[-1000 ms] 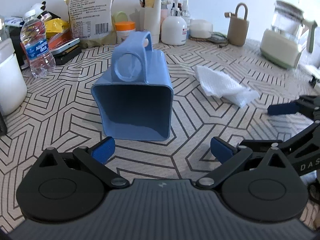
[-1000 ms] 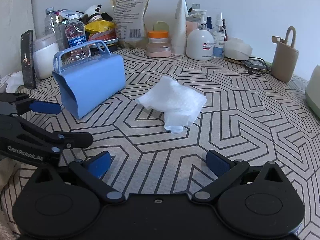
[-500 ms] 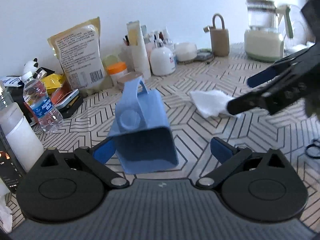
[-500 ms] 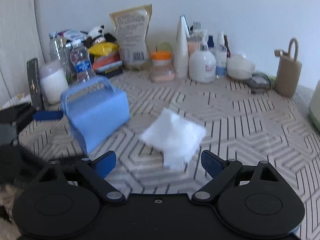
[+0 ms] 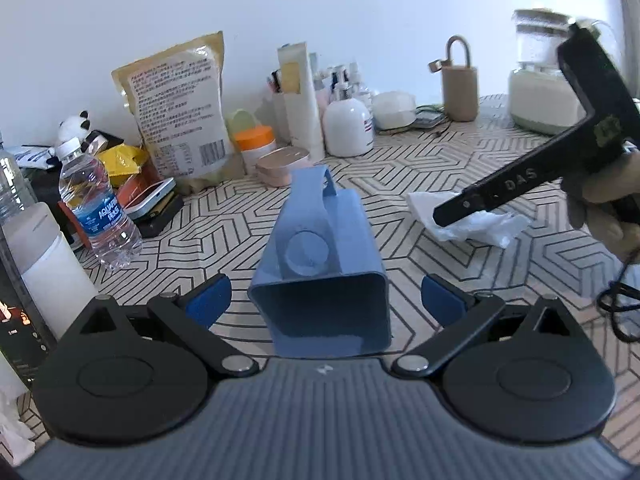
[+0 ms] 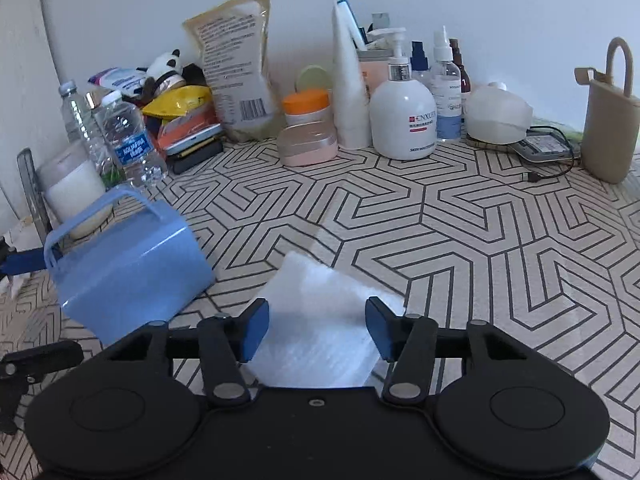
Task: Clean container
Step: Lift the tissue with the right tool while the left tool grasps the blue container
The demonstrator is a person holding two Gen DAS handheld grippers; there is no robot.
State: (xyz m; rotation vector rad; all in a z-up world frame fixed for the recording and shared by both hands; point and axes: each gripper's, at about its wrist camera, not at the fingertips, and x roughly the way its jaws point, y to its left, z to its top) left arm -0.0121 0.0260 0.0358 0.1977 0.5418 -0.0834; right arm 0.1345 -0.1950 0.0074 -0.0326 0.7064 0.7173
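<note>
A blue plastic container with a handle lies on its side on the patterned table; its open mouth faces my left gripper. It also shows in the right wrist view. My left gripper is open, with its fingers on either side of the container's mouth, not touching it. A white paper towel lies on the table to the right of the container, and also shows in the left wrist view. My right gripper is open, with its fingers straddling the towel from above. In the left wrist view the right gripper reaches down onto the towel.
Along the back wall stand a water bottle, a tan pouch, an orange-lidded jar, a white pump bottle, spray bottles, a beige holder and a glass jug. A white jar stands at the left.
Both grippers moved forward and down: the left one closed in around the container's mouth, the right one came over the towel and narrowed its opening.
</note>
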